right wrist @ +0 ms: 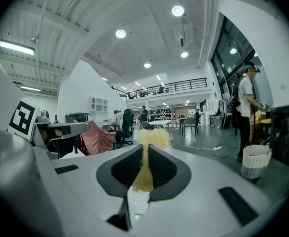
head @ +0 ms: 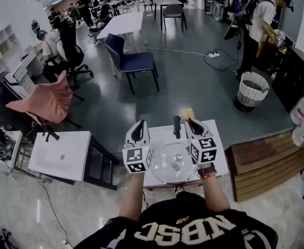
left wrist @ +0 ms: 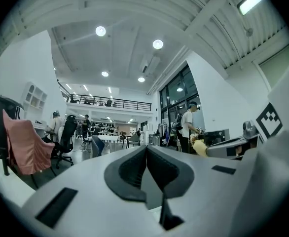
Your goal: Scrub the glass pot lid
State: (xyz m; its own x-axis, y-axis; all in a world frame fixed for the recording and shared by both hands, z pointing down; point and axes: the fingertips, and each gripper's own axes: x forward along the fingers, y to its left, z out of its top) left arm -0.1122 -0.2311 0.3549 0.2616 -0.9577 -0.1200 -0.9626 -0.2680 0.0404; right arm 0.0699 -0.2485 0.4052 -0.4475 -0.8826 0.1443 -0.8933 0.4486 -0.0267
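Observation:
The glass pot lid point(head: 174, 162) lies flat on a small white table point(head: 219, 160) right in front of me, its knob in the middle. Both grippers are held above it, pointing forward and away from the lid. My left gripper point(head: 139, 125) point(left wrist: 146, 154) is shut, its jaws closed together with nothing between them. My right gripper point(head: 190, 122) point(right wrist: 145, 157) is shut on a yellow sponge point(head: 187, 113) point(right wrist: 152, 137) that sticks out past the jaw tips. In the left gripper view the yellow sponge point(left wrist: 199, 147) also shows at the right.
A dark upright object point(head: 177, 127) stands on the table behind the lid. A white basin unit point(head: 58, 160) stands left, a pink-draped chair point(head: 43, 102) and blue chair point(head: 131, 61) beyond. A waste basket point(head: 251, 90), wooden boards point(head: 261, 162) and a person point(head: 261, 25) are right.

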